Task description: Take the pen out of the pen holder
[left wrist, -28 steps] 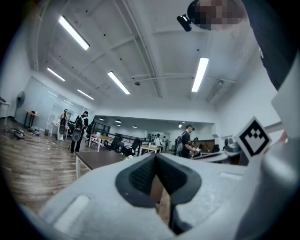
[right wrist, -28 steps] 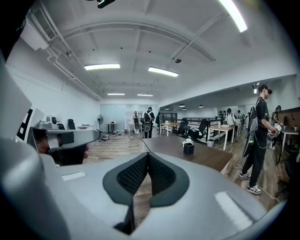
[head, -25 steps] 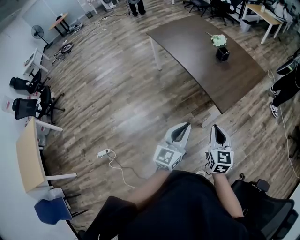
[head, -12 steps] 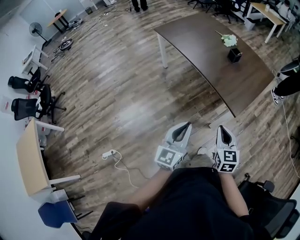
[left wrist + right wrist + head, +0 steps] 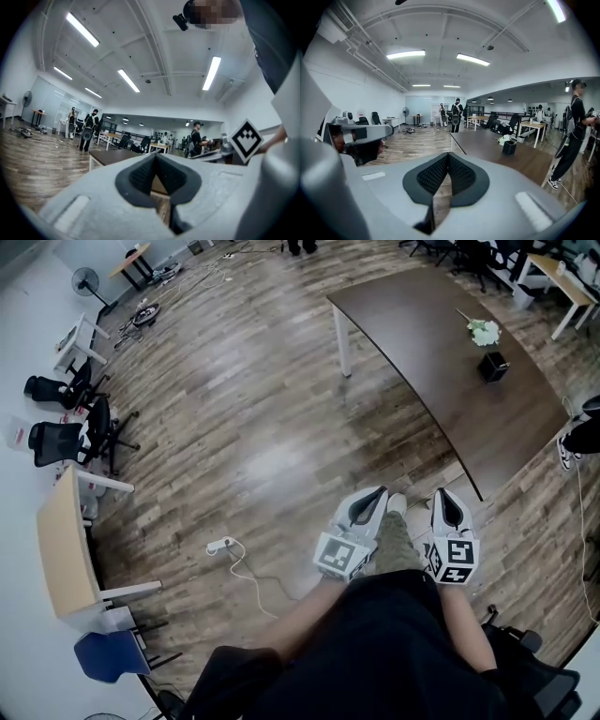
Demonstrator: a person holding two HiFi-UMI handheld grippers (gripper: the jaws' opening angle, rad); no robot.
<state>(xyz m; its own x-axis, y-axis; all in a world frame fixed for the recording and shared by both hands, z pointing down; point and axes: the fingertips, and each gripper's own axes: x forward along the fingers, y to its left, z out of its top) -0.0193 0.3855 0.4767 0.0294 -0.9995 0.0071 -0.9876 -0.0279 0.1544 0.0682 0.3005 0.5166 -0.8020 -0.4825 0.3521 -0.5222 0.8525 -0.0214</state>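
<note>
Standing well beyond the right claw (image 5: pixel 444 495) is the pen holder (image 5: pixel 494 366).

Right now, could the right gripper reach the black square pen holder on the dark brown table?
Probably not. The right gripper, jaws shut, is close to the person's body; the black square pen holder stands far off on the dark brown table. Wooden floor lies between.
</note>
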